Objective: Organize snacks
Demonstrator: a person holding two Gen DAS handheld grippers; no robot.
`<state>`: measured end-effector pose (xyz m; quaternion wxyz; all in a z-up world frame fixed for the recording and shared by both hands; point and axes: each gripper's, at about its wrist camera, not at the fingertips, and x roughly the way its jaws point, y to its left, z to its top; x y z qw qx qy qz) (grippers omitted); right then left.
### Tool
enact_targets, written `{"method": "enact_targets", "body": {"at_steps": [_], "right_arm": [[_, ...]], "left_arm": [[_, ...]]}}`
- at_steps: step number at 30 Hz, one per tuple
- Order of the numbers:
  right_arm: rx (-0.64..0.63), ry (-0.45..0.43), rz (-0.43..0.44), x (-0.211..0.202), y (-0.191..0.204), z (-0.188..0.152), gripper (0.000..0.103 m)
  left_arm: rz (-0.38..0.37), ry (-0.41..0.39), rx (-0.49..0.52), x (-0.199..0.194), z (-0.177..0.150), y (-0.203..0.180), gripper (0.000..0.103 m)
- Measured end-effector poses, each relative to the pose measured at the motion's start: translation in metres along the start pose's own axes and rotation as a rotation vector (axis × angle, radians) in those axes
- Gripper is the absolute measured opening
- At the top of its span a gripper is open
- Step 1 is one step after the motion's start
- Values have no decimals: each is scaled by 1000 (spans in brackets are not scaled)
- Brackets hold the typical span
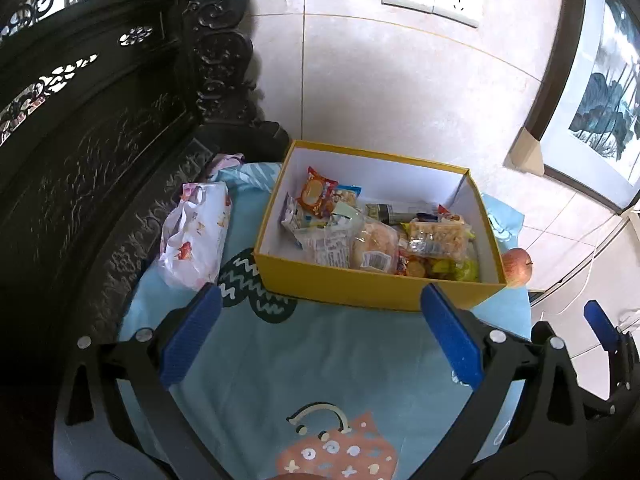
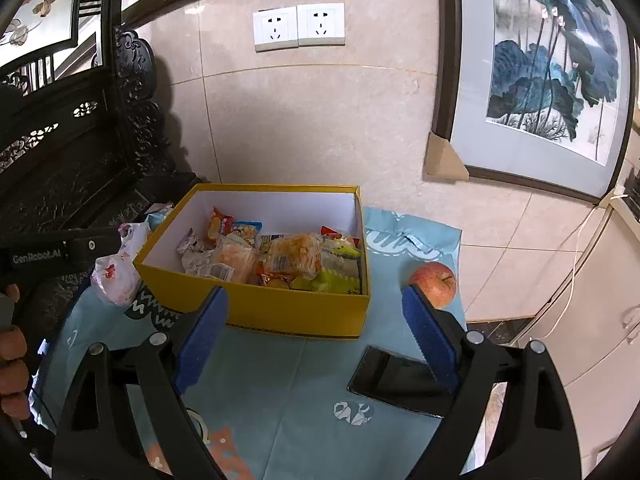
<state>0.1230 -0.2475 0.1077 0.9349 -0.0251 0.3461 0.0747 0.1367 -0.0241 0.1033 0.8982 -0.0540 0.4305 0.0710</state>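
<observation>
A yellow box (image 1: 360,290) (image 2: 256,308) with white inner walls stands on the light blue cloth (image 1: 320,360) (image 2: 288,380). Several wrapped snacks (image 1: 372,236) (image 2: 280,258) lie packed inside it. My left gripper (image 1: 320,296) hovers open just in front of the box's near wall, nothing between its blue pads. My right gripper (image 2: 316,300) is open too, in front of the same box, with its jaws empty. Its blue finger also pokes in at the right edge of the left wrist view.
A flowered plastic bag (image 1: 196,236) (image 2: 116,276) lies left of the box by the dark carved furniture (image 1: 100,140). A red apple (image 1: 518,266) (image 2: 434,282) sits right of the box. A black phone (image 2: 394,376) lies under my right finger. A hand (image 2: 12,364) holds the other gripper.
</observation>
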Motion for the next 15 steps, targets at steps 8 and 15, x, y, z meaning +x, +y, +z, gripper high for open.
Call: {"method": "enact_targets", "body": {"at_steps": [8,15], "right_arm": [[1,-11,0,-8,4,-1,89],[4,-14,-3,-12,8,1,97]], "left_arm": [[-41,33,49,-5,-6,-3,101],[-57,46,66,-9,-12,-3,101]]}}
